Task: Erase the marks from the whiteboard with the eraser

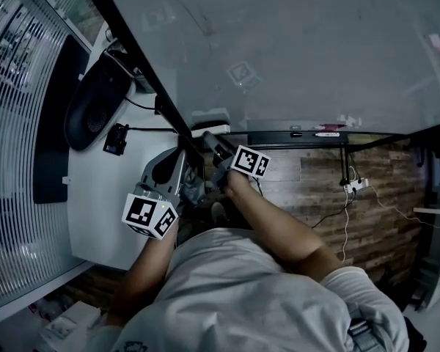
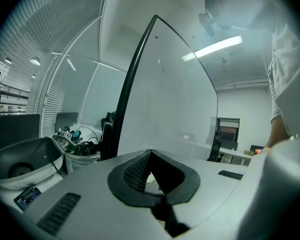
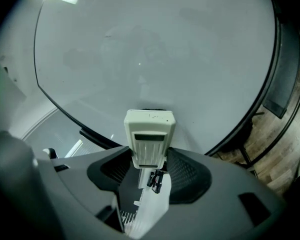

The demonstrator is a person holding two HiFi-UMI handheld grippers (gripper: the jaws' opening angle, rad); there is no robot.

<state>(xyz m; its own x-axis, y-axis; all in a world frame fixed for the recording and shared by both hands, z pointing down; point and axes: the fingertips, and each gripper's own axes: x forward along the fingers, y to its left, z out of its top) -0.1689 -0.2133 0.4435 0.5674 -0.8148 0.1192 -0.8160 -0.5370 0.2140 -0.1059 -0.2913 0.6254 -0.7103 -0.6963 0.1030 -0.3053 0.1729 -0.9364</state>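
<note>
1. The right gripper (image 3: 149, 160) is clenched on the white eraser (image 3: 149, 134); the eraser's far end points at the whiteboard (image 3: 155, 49) near its lower edge; whether it touches cannot be told.
2. The left gripper (image 2: 150, 156) has its jaws pressed together on nothing; it is held just beside the board's dark frame (image 2: 132, 84).

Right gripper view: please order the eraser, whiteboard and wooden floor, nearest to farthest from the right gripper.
1. eraser, held between the right gripper jaws.
2. whiteboard, straight ahead, behind the eraser.
3. wooden floor, beyond the board's right edge.
</note>
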